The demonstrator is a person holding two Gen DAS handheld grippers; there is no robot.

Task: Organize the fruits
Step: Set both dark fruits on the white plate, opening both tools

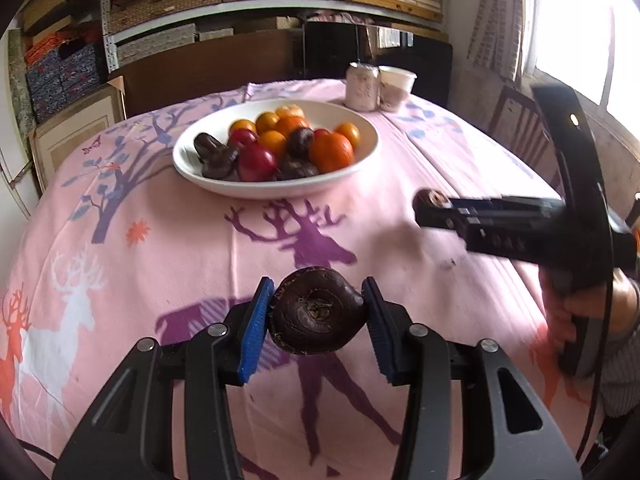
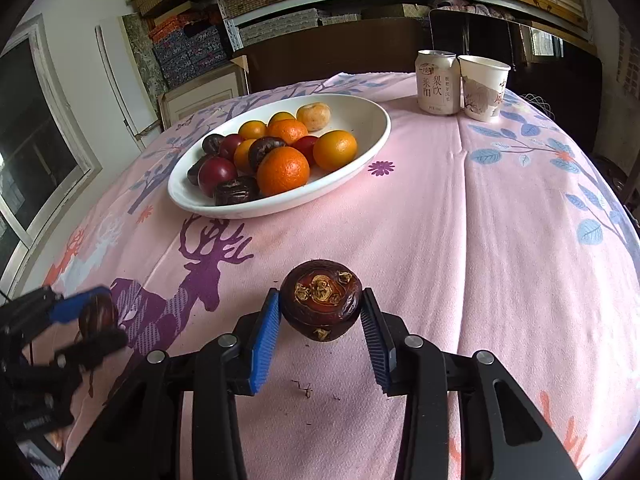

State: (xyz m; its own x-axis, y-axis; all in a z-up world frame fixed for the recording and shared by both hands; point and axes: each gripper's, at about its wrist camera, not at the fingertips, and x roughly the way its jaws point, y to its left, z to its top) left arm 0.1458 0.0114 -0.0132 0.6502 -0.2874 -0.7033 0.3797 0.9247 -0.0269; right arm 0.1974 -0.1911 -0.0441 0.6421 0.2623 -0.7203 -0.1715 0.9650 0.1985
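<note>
My left gripper (image 1: 316,308) is shut on a dark brown water chestnut (image 1: 316,312), held above the pink tablecloth. My right gripper (image 2: 320,312) is shut on another dark water chestnut (image 2: 320,304) with yellowish buds on top. Each gripper also shows in the other view: the right one (image 1: 430,204) at the right with its chestnut (image 1: 430,198), the left one (image 2: 94,318) at the lower left with its chestnut (image 2: 98,314). A white oval bowl (image 1: 360,152) (image 2: 376,136) farther back holds oranges (image 1: 332,152) (image 2: 283,171), red plums (image 1: 256,162) (image 2: 217,174) and several more chestnuts (image 1: 218,160) (image 2: 236,192).
A drink can (image 2: 437,82) (image 1: 362,86) and a paper cup (image 2: 482,88) (image 1: 394,88) stand at the far right of the table. Small dark crumbs (image 2: 308,390) lie on the cloth. Shelves with boxes and a dark chair stand behind the table.
</note>
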